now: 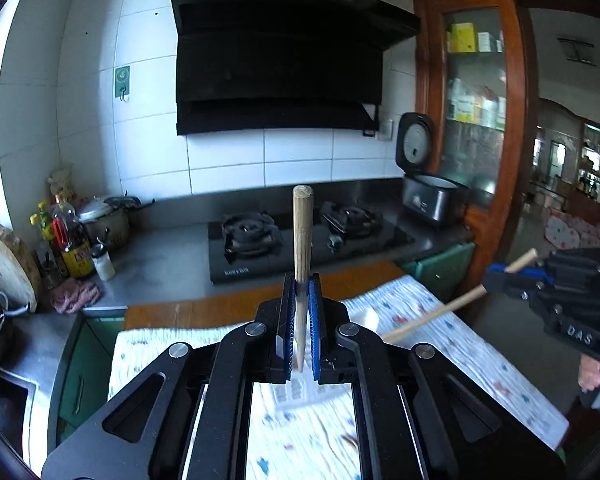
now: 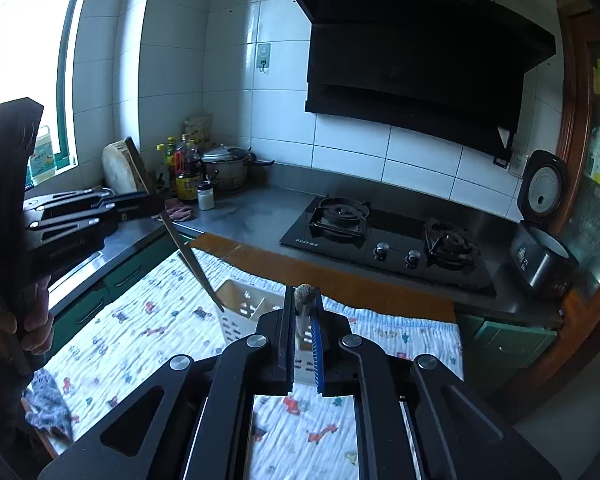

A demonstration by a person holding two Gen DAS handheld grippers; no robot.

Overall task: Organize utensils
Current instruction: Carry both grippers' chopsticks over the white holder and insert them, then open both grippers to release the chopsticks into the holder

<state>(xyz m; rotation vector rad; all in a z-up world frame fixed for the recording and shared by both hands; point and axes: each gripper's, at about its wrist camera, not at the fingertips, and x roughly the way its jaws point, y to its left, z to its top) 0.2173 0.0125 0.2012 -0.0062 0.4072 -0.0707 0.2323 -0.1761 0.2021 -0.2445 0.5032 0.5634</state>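
Observation:
My left gripper (image 1: 301,280) is shut on a wooden chopstick (image 1: 302,232) that stands upright between its blue pads. In the right wrist view the same chopstick (image 2: 192,258) slants down from the left gripper (image 2: 156,204) toward a white perforated utensil holder (image 2: 246,312) on the patterned cloth (image 2: 140,332). My right gripper (image 2: 303,300) is shut on a second wooden utensil handle (image 2: 306,294), seen end-on just above the holder. In the left wrist view that handle (image 1: 440,312) angles down from the right gripper (image 1: 496,276) over the cloth (image 1: 440,320).
A gas hob (image 2: 384,236) sits on the grey counter behind the table, under a black range hood (image 2: 420,60). An open rice cooker (image 2: 540,248) stands at the right. Bottles (image 2: 186,172), a pot (image 2: 224,168) and a chopping board (image 2: 120,168) crowd the left corner.

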